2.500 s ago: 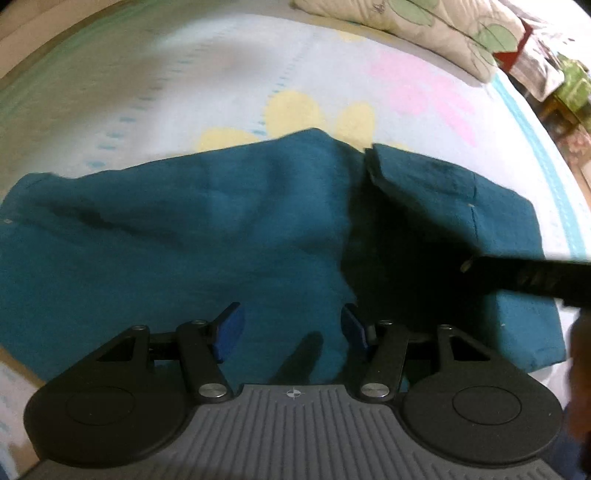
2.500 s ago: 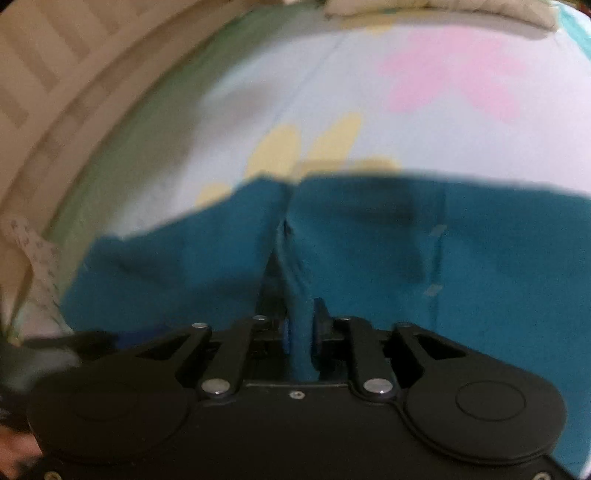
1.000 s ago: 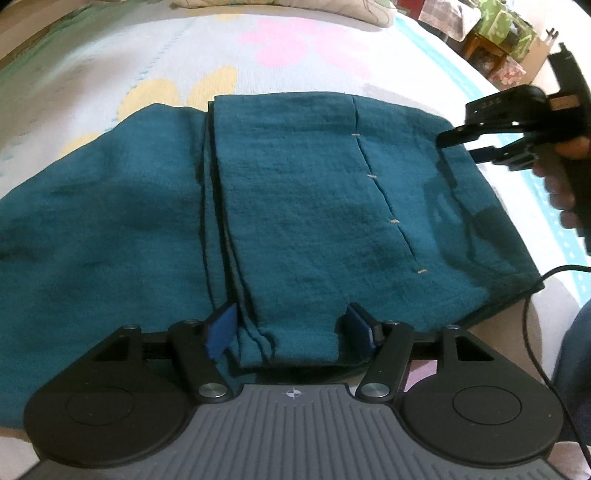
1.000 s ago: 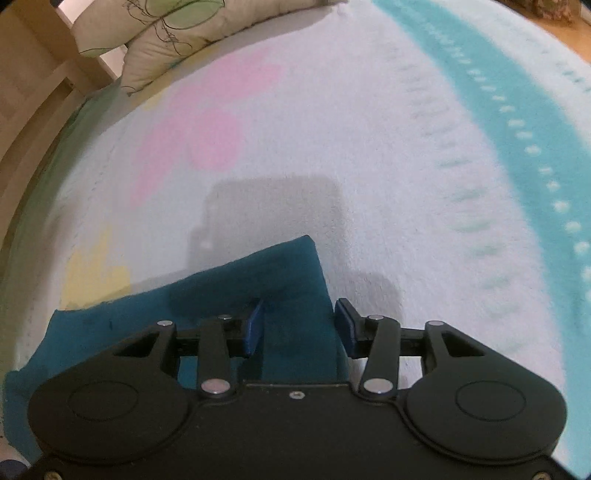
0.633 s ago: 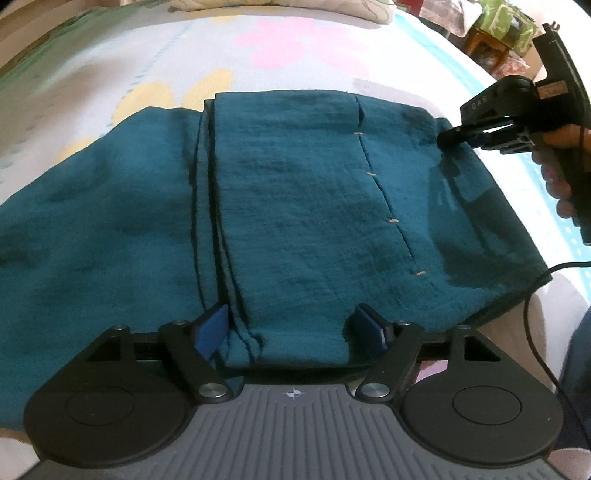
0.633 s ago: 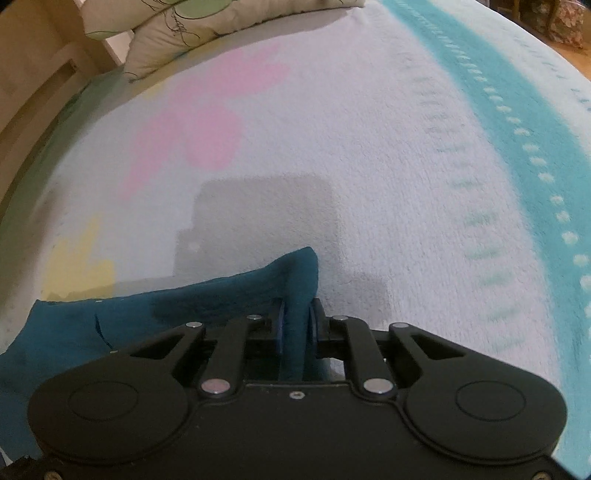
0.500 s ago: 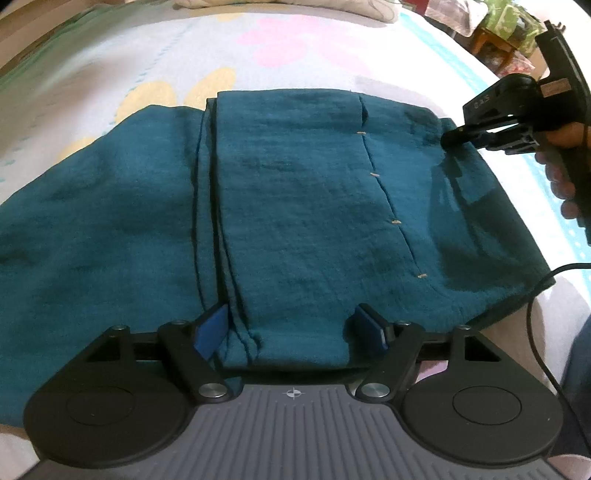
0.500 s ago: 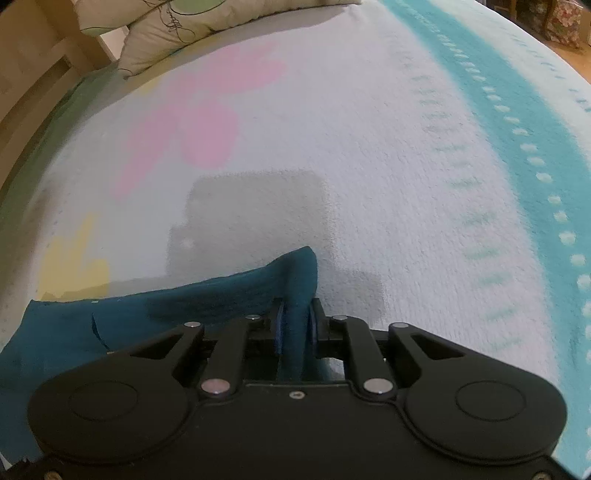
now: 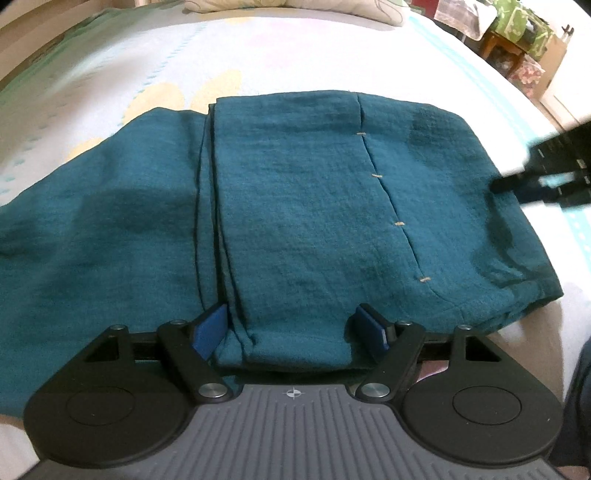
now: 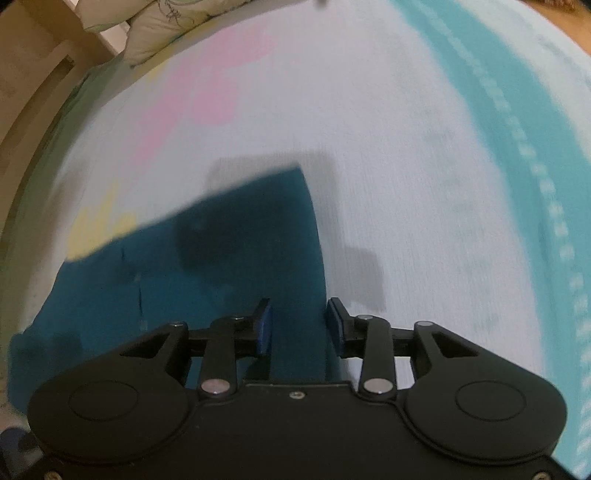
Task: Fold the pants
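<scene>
The left claw (image 9: 291,330) hangs low over the near edge of the teal pants (image 9: 295,192), its blue pads (image 9: 210,328) spread wide and clear of the cloth, with the folded hem sitting loose in the gap between them. Out from there the pants lie flat on the bed (image 9: 110,74), one panel folded over the other, a dark fold line running away from the left pad and a seam with small pale stitches (image 9: 399,223) slanting off to the right. Over at the far right edge of the garment the right claw (image 10: 298,326) shows up blurred in the left camera; in its own view the jaws have just been opening, pads now apart and off the fabric, the right-hand edge of the pants passing between them and the corner (image 10: 295,177) lying flat just ahead. Beyond the corner spreads the white sheet (image 10: 369,147) with its pink flower (image 10: 207,96), a yellow patch (image 10: 96,229) and a turquoise stripe (image 10: 498,92). A pillow (image 10: 162,22) rests at the head of the bed, a wooden frame (image 10: 29,74) beside it.
</scene>
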Tool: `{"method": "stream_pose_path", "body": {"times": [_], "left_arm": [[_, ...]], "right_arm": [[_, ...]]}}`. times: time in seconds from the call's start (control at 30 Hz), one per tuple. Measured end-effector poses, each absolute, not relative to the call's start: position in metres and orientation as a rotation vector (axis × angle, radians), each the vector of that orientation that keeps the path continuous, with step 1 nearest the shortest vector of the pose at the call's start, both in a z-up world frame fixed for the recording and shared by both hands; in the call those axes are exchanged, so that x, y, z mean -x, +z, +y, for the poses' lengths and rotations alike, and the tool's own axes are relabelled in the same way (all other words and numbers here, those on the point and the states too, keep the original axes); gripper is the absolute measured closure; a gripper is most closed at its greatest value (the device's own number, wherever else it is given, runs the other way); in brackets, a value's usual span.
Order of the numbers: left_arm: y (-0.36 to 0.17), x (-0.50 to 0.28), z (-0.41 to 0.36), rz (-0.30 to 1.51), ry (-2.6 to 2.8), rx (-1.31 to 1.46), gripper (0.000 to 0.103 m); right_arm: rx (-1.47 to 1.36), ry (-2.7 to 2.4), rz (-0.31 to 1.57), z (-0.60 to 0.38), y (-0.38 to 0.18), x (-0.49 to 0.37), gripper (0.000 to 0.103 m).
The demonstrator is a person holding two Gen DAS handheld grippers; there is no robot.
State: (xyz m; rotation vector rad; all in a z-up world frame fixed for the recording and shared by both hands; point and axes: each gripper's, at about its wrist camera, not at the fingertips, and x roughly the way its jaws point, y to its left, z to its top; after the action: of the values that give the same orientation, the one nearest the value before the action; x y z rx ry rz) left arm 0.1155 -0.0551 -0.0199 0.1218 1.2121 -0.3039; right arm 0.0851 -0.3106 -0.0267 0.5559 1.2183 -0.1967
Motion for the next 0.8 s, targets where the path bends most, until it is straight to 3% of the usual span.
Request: {"method": "stream_pose_path", "body": {"times": [0.43,0.5,0.53,0.67,0.8], "left_arm": [[-0.019,-0.12,-0.053,1.222,-0.311,-0.13,0.029],[-0.019,-0.12,-0.053,1.223,-0.311,-0.134,0.029],[-0.019,-0.12,-0.054,1.223,-0.312,-0.139,0.029],[-0.016,-0.119,-0.054,1.214,-0.328,-0.144,0.03],[-0.01,-0.114,-0.046,1.2,-0.303,-0.115,0.034]], "right_arm": [[-0.639,-0.111,1.33,-0.302,-0.033,-0.046,0.058],[-0.607,-0.117,1.322,-0.299,-0.032,-0.045,0.068],[-0.576,-0.119,1.32,-0.296,-0.032,-0.045,0.083],[-0.455,-0.175,1.255,-0.284,-0.022,-0.042,0.094],[-0.443,-0.235,1.271,-0.284,-0.027,-0.045,0.093]]}}
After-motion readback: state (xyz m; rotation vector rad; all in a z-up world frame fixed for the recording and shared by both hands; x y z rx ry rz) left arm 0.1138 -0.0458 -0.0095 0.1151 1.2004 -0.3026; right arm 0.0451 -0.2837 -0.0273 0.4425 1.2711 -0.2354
